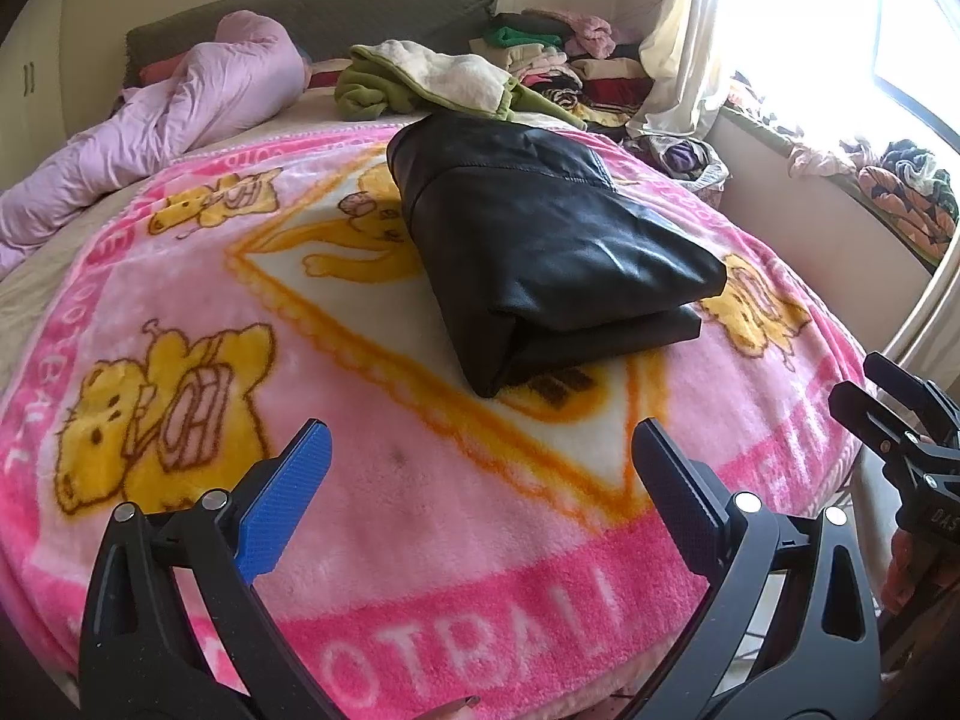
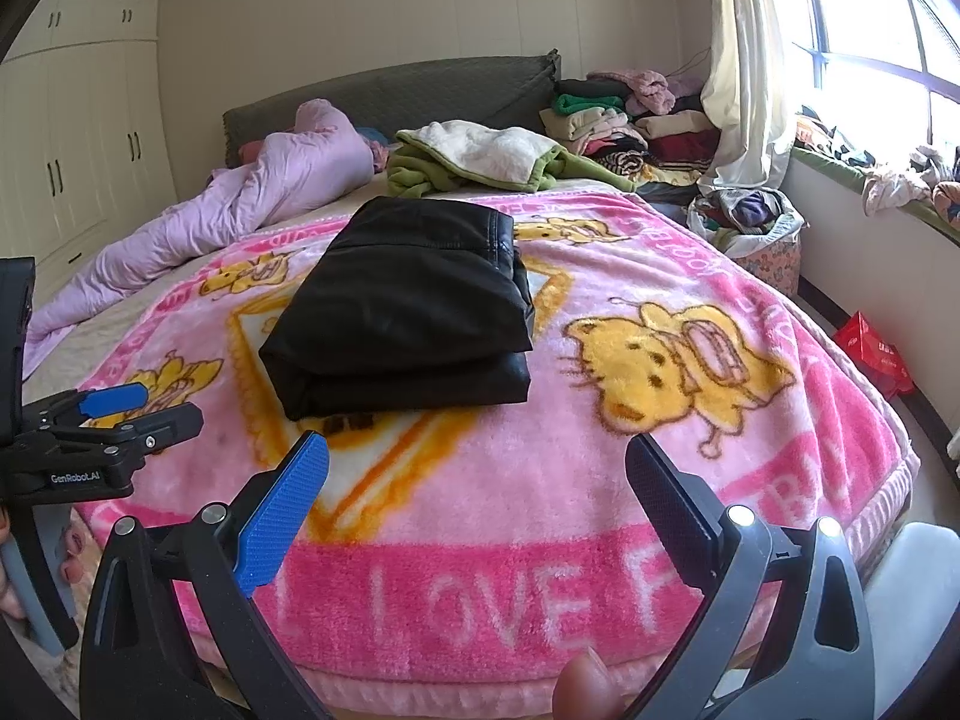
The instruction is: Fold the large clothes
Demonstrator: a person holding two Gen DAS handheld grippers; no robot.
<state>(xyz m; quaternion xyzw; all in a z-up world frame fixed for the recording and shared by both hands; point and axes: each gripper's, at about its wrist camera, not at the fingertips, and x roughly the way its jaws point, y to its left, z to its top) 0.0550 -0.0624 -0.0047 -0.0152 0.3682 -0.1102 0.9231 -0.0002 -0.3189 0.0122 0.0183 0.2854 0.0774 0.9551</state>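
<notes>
Fingers of both the left gripper [image 1: 480, 480] and right gripper [image 2: 477, 489] spread apart, empty, near the folded black jacket [image 1: 540, 252] on the blanket [image 1: 420, 510].

We hold the right gripper [image 2: 477, 498] with its fingers spread wide and empty over the pink blanket [image 2: 600, 480]. Just ahead of it lies the folded black garment [image 2: 402, 312]. Off to its left the left gripper [image 2: 129, 408] hovers, fingers parted.

Cream wardrobes [image 2: 78, 138] left, padded headboard [image 2: 390, 96], bright curtained window [image 2: 870, 30] right.
</notes>
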